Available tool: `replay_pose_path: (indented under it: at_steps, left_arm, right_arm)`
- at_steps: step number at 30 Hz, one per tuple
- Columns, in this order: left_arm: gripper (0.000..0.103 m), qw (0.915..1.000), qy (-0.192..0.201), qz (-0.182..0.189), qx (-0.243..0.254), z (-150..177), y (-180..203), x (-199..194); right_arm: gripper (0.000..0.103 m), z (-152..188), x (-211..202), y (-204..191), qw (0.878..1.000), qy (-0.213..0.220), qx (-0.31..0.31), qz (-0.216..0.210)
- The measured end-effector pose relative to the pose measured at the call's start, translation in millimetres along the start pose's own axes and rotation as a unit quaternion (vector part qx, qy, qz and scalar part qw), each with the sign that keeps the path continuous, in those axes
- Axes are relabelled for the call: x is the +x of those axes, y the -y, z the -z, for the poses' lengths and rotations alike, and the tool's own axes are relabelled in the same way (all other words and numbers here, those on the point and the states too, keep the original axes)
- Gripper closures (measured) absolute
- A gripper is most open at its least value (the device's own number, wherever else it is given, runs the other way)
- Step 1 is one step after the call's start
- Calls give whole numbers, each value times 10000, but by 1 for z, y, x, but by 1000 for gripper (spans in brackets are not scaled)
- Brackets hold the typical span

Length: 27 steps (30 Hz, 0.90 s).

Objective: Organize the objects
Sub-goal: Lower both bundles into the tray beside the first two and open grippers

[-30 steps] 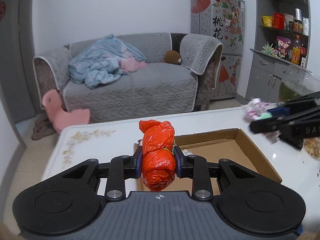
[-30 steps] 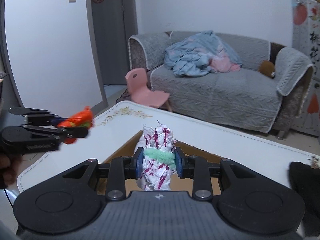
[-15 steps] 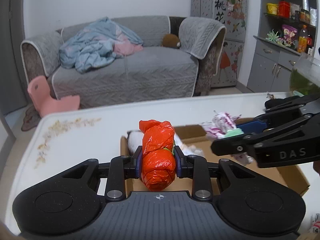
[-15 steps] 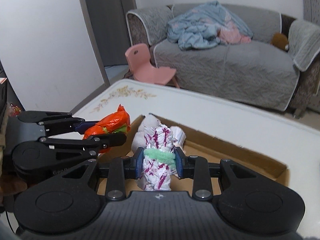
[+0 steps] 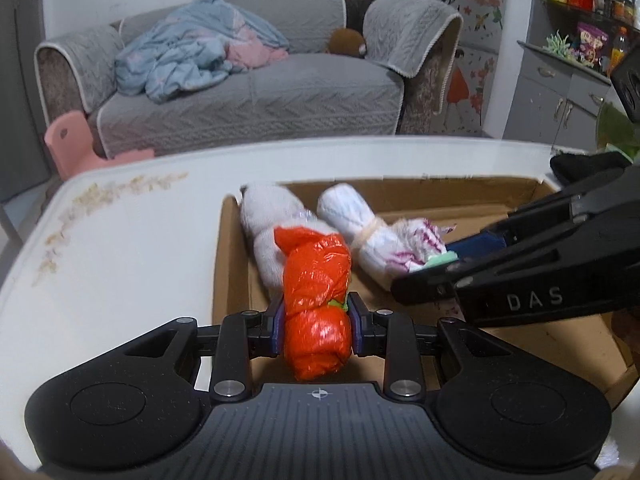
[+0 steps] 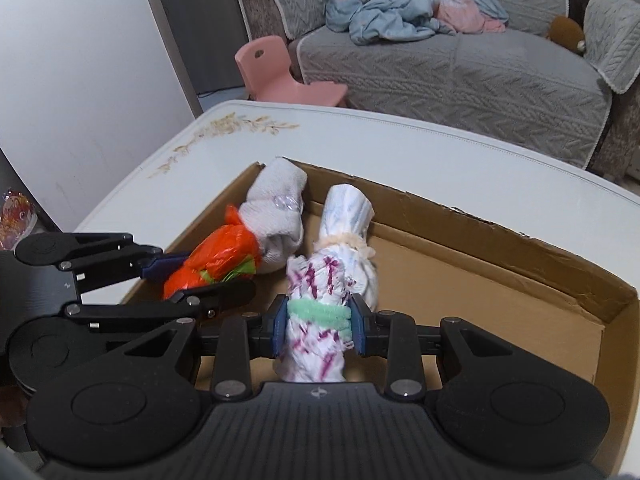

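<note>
Gripping an orange plastic bundle (image 5: 316, 304) at its middle, the left gripper (image 5: 316, 322) hangs over the near left corner of the cardboard box (image 6: 500, 248) on the white table (image 6: 400, 136). The right gripper (image 6: 319, 326) is clamped on a white-and-purple bundle (image 6: 316, 320) tied with a green band, over the box floor. Two more rolled bundles, a grey-white one (image 6: 276, 208) and a white one (image 6: 346, 212), lie side by side in the box's far left corner.

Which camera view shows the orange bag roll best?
The left wrist view shows it best: the orange bag roll stands large and central in the left claw, seen from top to bottom. The right wrist view shows it smaller, at the left, partly hidden by the claw's fingers.
</note>
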<state>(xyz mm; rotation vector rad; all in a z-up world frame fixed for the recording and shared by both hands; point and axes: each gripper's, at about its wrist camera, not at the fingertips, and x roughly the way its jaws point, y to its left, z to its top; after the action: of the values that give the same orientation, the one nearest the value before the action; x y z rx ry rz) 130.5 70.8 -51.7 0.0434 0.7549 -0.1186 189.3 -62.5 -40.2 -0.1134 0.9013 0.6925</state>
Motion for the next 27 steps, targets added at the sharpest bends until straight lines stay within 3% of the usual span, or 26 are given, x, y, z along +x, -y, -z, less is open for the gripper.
replay_pose_path:
  at_steps: [17, 23, 27]
  left_arm:
    - [64, 9996, -135, -223, 137, 0, 16, 7]
    - [53, 9990, -183, -384, 141, -2, 15, 5]
    - [50, 9989, -205, -398, 141, -3, 15, 1]
  right_arm:
    - [73, -4, 12, -9, 9998, -168, -120, -34]
    - [59, -7, 12, -7, 9998, -196, -88, 13]
    - [57, -7, 11, -6, 9998, -198, -78, 21]
